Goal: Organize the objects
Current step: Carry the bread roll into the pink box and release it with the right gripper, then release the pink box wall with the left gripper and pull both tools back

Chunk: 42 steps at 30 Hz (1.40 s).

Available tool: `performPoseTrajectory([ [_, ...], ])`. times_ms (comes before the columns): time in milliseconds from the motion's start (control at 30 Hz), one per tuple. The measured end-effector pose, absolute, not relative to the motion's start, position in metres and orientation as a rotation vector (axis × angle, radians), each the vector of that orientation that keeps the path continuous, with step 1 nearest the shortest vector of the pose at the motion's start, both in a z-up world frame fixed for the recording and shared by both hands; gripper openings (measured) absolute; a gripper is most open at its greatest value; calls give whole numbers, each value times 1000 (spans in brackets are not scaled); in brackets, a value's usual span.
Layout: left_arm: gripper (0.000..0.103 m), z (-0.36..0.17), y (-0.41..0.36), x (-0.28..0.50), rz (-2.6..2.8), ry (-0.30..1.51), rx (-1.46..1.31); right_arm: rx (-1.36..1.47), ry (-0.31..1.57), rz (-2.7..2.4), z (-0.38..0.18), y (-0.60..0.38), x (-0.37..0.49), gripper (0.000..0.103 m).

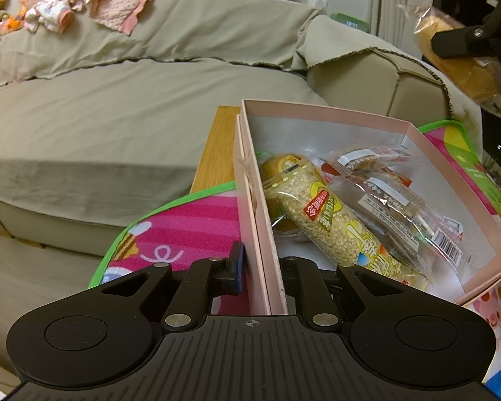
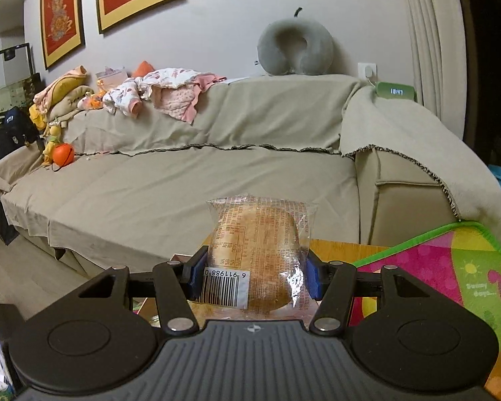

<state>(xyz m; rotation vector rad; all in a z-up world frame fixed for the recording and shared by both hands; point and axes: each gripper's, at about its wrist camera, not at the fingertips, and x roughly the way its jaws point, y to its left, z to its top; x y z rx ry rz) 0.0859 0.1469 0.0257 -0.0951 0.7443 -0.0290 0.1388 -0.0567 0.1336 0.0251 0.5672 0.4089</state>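
A pink cardboard box (image 1: 451, 167) stands on a colourful mat and holds several wrapped snacks, among them a long sesame roll (image 1: 320, 214). My left gripper (image 1: 262, 267) is shut on the box's near left wall. My right gripper (image 2: 254, 277) is shut on a wrapped bread bun (image 2: 257, 250) and holds it in the air in front of the sofa. The bun and that gripper also show in the left wrist view (image 1: 464, 63), above and to the right of the box.
The colourful play mat (image 2: 451, 267) lies on a wooden table (image 1: 217, 147). A beige covered sofa (image 2: 183, 183) runs behind, with clothes (image 2: 157, 93) and a grey neck pillow (image 2: 294, 50) on its back. A curtain hangs at the right.
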Motion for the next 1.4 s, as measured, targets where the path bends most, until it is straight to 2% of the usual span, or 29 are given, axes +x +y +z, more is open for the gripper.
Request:
performPoseTrajectory([
  [200,14,26,147,86,-29,744,-96,66,628,407,111,-60,159,58],
  [267,14,25,148,85,-29,744,-97,100,672,404,100,-66,166,66],
  [433,14,25,148,85,-29,744,-97,104,701,380,87,-81,163,66],
  [800,14,25,147,85,-28,745,-96,-117,710,450,72,-101,99,77],
  [1000,14,25,147,85,-28,746,-98,-121,719,514,63,-109,70,88],
  [1133,14,24,144,85,-21,751,-91,-139,722,538,52,-107,58,88],
  [1200,13,26,138,87,-8,757,-65,-184,720,536,44,-103,53,83],
  [1267,14,27,127,91,-3,767,-39,-212,716,528,37,-101,49,69],
  [1400,15,26,94,112,-58,772,-22,-178,694,457,34,-115,53,68],
])
